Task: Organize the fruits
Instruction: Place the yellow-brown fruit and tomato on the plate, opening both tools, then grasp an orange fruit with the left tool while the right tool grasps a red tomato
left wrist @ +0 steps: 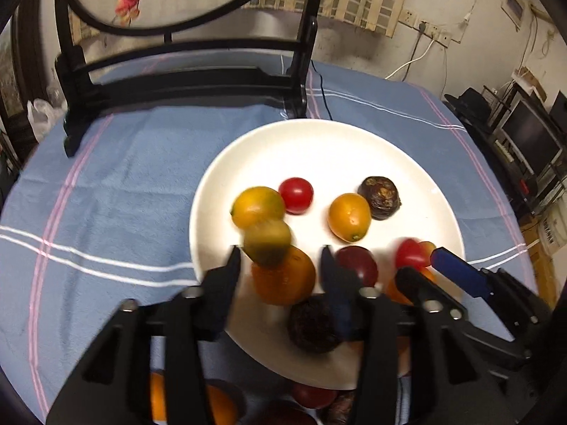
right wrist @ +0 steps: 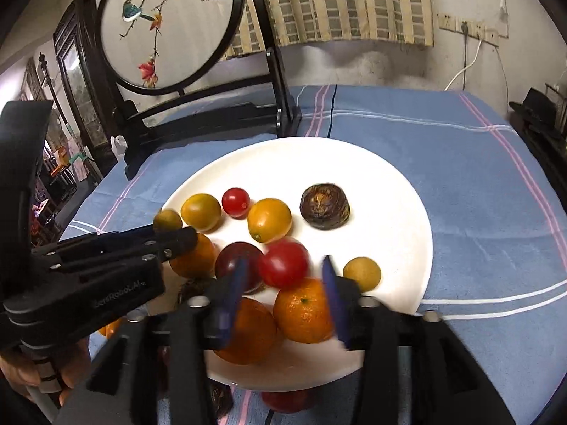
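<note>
A white plate (left wrist: 354,148) on a blue cloth holds several fruits: kumquats (left wrist: 349,216), cherry tomatoes (left wrist: 296,194), dark wrinkled fruits (left wrist: 379,196) and oranges (left wrist: 287,276). My left gripper (left wrist: 280,258) is open above the plate's near side. A blurred greenish-yellow fruit (left wrist: 267,242) is in the air just ahead of its fingertips. My right gripper (right wrist: 283,269) is open over the plate; a blurred red tomato (right wrist: 283,265) is between its blue fingertips, above an orange (right wrist: 304,310). The left gripper also shows in the right wrist view (right wrist: 173,239).
A black wooden stand with a round embroidered screen (right wrist: 166,24) is at the table's far left. More fruits (left wrist: 312,395) lie on the cloth below the plate's near rim. Shelves and monitors (left wrist: 531,134) stand to the right of the table.
</note>
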Tool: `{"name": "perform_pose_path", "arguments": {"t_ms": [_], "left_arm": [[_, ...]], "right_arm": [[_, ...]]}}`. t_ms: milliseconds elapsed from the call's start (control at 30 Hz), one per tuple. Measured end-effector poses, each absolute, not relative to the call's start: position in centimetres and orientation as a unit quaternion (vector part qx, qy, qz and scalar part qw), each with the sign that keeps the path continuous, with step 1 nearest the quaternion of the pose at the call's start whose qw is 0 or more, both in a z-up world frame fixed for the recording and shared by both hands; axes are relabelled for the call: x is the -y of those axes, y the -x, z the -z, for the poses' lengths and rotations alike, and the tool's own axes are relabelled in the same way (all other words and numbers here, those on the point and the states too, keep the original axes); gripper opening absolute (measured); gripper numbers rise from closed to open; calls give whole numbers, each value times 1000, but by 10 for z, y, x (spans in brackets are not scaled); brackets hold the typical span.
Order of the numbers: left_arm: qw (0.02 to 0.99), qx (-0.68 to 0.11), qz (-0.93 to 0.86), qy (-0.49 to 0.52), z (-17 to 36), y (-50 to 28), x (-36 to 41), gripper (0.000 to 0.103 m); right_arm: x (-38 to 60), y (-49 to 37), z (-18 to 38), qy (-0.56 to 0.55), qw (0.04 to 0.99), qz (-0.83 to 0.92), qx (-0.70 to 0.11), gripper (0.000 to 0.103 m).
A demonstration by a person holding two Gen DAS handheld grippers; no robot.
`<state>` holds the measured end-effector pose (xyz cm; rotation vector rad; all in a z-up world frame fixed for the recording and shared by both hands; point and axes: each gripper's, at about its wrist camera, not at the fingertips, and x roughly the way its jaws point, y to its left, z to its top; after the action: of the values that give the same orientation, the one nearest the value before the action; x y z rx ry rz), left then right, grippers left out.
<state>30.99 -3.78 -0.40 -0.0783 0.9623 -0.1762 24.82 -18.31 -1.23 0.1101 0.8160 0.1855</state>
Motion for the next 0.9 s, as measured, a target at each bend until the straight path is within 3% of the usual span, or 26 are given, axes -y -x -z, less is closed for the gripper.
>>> {"name": "perform_pose_path", "arguments": {"t_ms": [333,900], "left_arm": [[896,-434,79,48,-15,-271,15,70],[905,-420,59,35,2,-192,-41,71]], "right_arm": [[205,-212,5,-86,911,-101,-391,54],[206,-154,27,-80,900,-101,-416,54]]}}
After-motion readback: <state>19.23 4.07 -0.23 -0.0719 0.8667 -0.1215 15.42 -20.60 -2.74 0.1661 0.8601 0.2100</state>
